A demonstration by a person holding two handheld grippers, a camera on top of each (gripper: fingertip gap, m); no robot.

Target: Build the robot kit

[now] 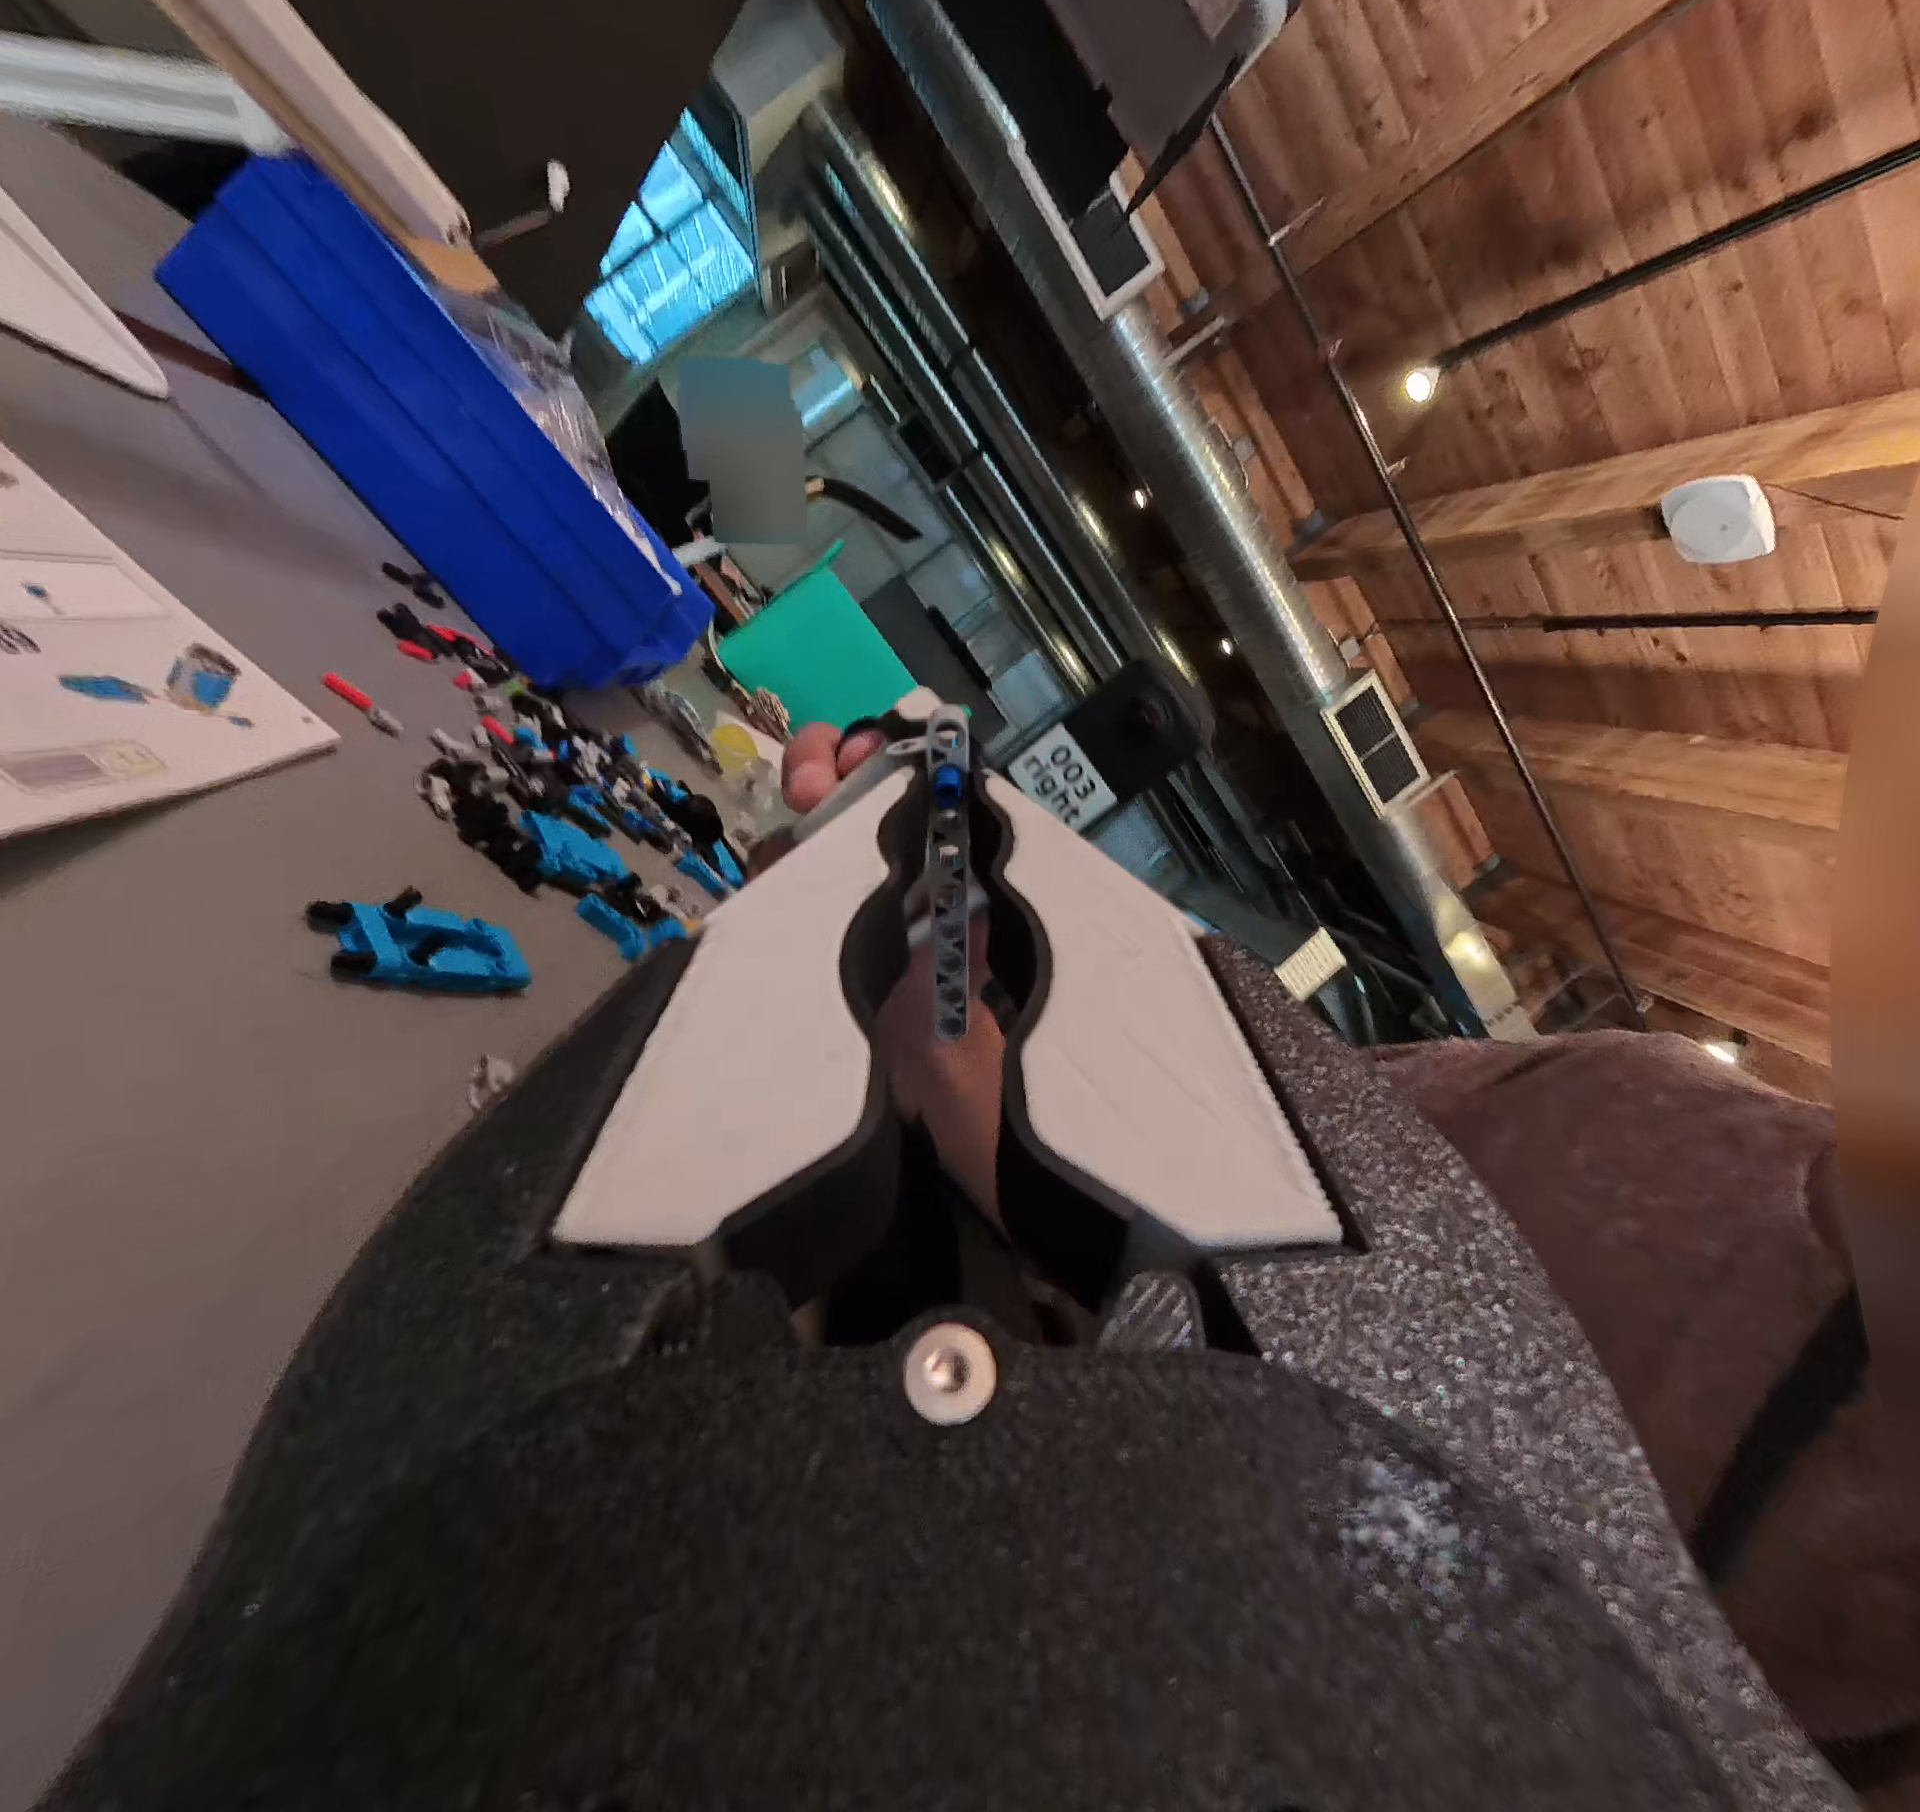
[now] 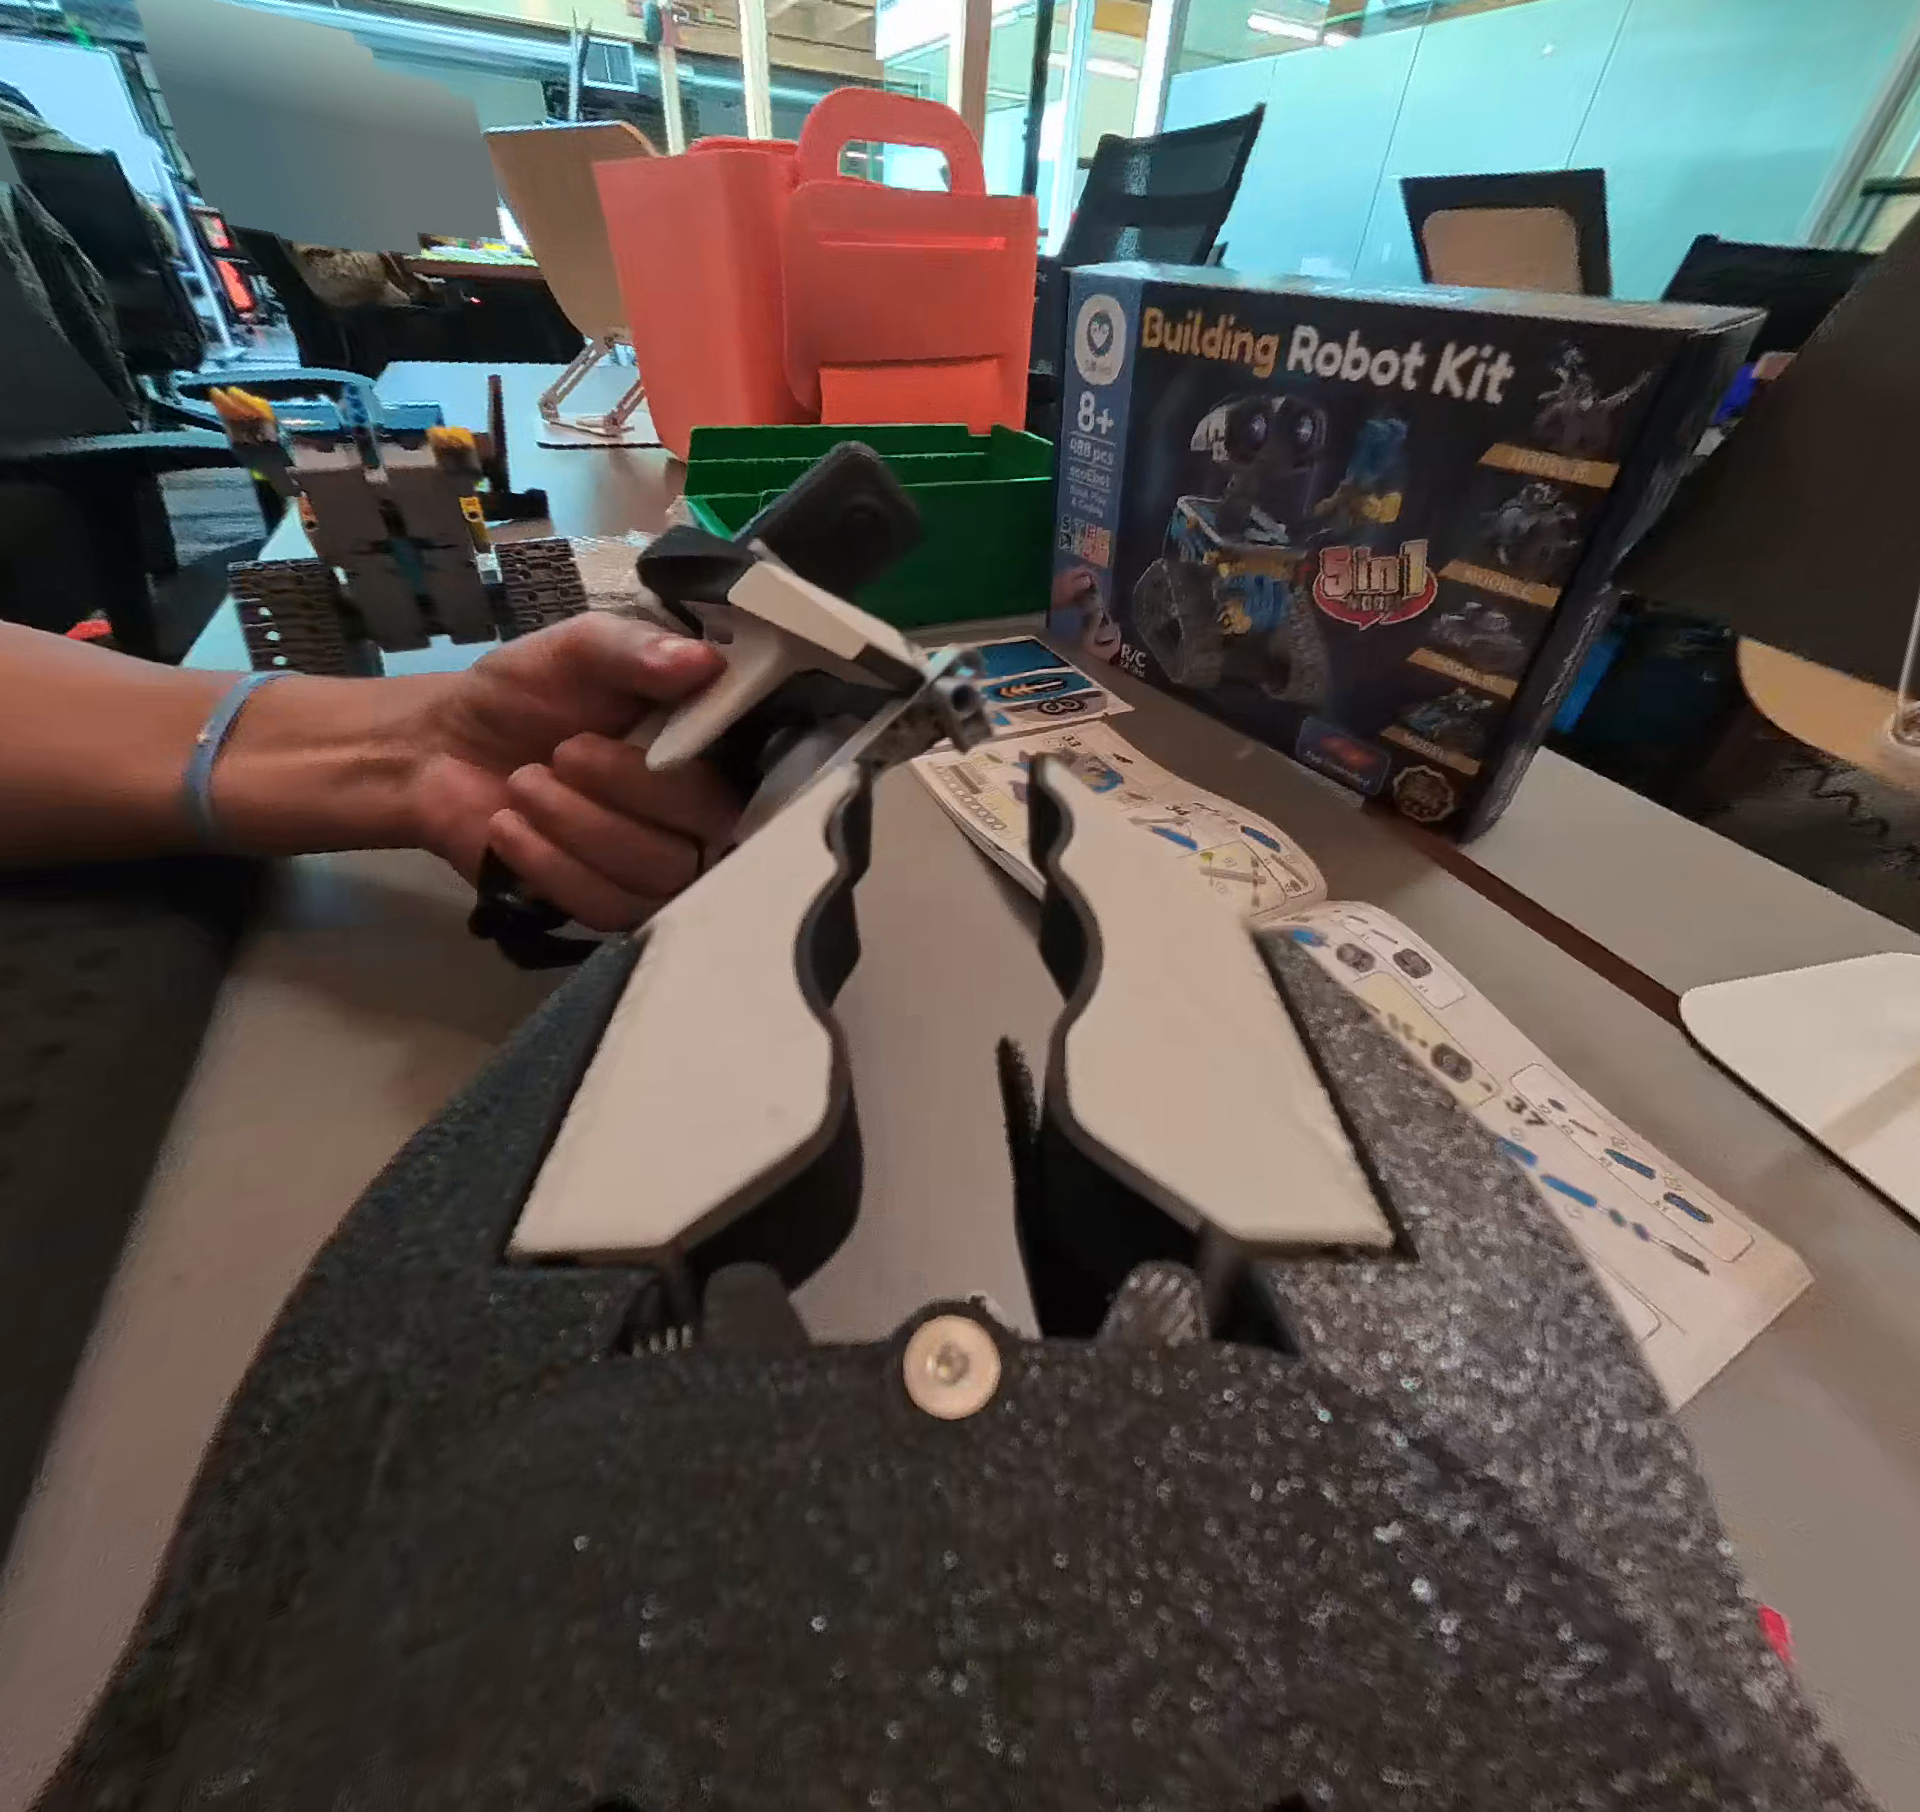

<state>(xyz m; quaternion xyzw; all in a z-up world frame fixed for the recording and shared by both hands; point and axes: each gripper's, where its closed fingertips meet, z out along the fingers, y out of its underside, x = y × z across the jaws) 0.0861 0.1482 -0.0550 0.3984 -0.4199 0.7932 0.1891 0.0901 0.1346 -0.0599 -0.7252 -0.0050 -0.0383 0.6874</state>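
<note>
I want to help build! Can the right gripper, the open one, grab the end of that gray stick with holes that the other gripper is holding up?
Probably yes. The right gripper is open, and the gray beam's end pokes out of the left gripper just beyond its fingertips, with only open air between them.

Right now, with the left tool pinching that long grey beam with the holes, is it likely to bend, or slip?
The grey beam looks like stiff, light moulded plastic, so probably no bending. It stands edge-on between the fingers of the left tool, gripped along thin, smooth-looking faces, so it might pivot or slide if knocked. Its blue pin could catch.
</note>
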